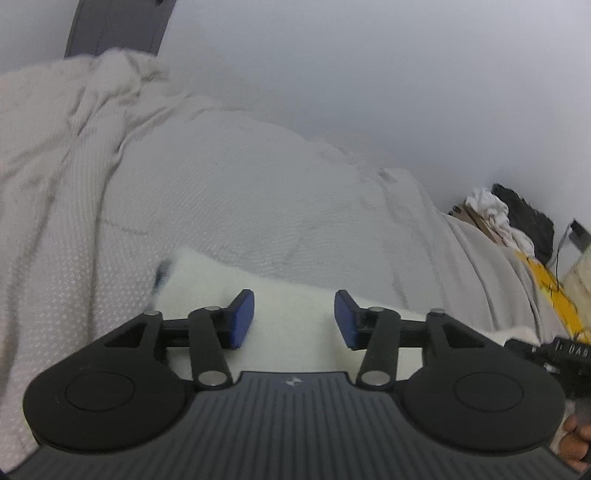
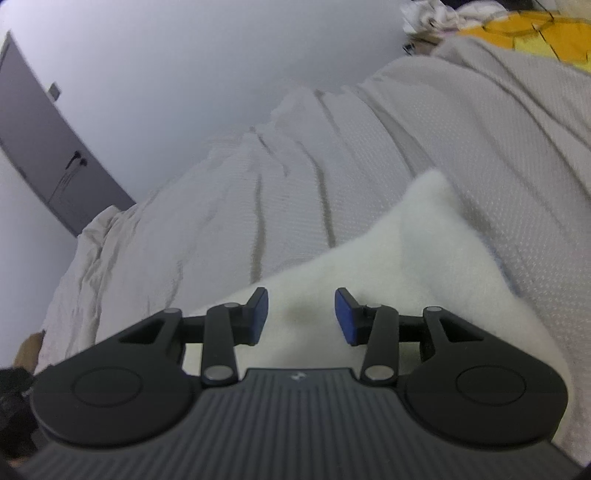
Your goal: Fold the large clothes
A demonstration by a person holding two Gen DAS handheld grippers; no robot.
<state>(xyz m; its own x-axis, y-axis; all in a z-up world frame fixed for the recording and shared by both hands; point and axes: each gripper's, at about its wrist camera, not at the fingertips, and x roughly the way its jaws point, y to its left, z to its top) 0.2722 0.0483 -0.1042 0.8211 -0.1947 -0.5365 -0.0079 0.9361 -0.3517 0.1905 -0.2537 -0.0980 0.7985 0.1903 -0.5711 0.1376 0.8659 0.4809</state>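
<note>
Left gripper [image 1: 294,319]: jaws parted to a moderate gap, blue pads clear of each other, nothing pinched between them; poised over the fleece.
Right gripper [image 2: 301,316]: jaws parted slightly narrower, nothing clamped; white pile visible through the gap.
White fleece garment [image 2: 402,254]: fluffy, spread flat on the bed; in the right wrist view, a corner peaking toward 1 o'clock of the jaws; in the left wrist view [image 1: 291,295], far edge just past the fingertips, running from 10 to 3 o'clock.
Bed cover [image 1: 240,184]: pale waffle-textured, wrinkled, under the fleece.
Door [image 2: 44,155]: grey, at 10 o'clock in the right wrist view.
Yellow cloth [image 2: 535,29]: at 1 o'clock, beyond the bed edge.
Wall [image 1: 369,74]: plain white.
</note>
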